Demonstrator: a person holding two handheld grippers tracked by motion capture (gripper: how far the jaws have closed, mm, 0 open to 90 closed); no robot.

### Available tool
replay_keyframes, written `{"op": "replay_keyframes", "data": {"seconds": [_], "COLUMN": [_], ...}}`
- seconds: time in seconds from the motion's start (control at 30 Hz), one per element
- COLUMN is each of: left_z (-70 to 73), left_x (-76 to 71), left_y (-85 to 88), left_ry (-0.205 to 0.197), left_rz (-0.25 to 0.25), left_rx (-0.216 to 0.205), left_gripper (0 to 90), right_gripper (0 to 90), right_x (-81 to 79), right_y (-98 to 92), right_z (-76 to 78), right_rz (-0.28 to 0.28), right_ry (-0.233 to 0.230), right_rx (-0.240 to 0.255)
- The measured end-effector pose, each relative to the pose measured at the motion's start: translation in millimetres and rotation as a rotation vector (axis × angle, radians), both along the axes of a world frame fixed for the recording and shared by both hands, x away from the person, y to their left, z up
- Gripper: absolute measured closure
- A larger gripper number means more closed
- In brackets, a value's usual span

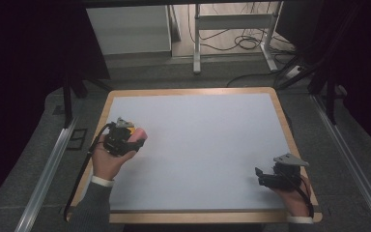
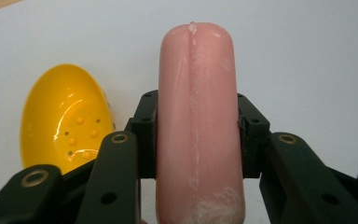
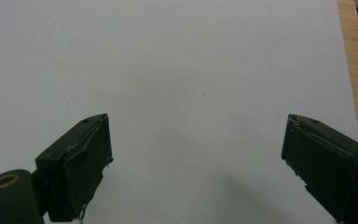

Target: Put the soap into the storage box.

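A pink sausage-shaped toy (image 2: 196, 60) stands upright between the jaws of my left gripper (image 2: 196, 126), whose black pads (image 2: 145, 135) press on both its sides. In the high view that gripper (image 1: 134, 138) sits at the table's left side with the pink toy (image 1: 141, 134) poking out to the right. Just behind it lies a yellow egg-shaped shell (image 2: 65, 119) with small holes, its hollow side facing me; a sliver of the shell (image 1: 129, 129) shows from above. My right gripper (image 1: 262, 178) rests near the front right corner, and its jaws (image 3: 196, 144) stand wide open over bare table.
The pale grey table top (image 1: 198, 140) has a wooden rim (image 1: 193, 91). Metal rails (image 1: 48, 169) run along both sides below it. A white desk frame (image 1: 232, 21) and cables (image 1: 249, 43) lie on the floor beyond the far edge.
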State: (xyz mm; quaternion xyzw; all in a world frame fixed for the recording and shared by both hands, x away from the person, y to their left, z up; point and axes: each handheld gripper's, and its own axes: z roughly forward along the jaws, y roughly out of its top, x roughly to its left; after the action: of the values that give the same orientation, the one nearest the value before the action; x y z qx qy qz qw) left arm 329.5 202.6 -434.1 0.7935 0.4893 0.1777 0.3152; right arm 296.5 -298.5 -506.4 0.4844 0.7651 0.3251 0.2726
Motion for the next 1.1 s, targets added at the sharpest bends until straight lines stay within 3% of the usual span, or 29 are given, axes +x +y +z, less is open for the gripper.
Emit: {"op": "replay_keyframes", "data": {"seconds": [0.17,0.53,1.1], "left_z": [2.0,2.4,5.1], "left_x": [1.7,9.2,17.8], "left_y": [3.3,10.1,21.4], "left_ry": [-0.017,0.0,-0.007], "left_rz": [0.01,0.03,0.067], "left_rx": [0.004,0.016,0.014], "left_gripper": [59.9,60.0,59.9], "right_gripper": [8.1,8.1,8.1], "right_x": [0.2,0.1,0.4], "right_y": [-0.5,-1.2,-1.2], "right_z": [0.3,0.2,-0.7], "right_rz": [-0.007,-0.008,-0.008], "right_ry": [-0.005,-0.003,-0.001], "right_rx": [0.004,0.003,0.003]}}
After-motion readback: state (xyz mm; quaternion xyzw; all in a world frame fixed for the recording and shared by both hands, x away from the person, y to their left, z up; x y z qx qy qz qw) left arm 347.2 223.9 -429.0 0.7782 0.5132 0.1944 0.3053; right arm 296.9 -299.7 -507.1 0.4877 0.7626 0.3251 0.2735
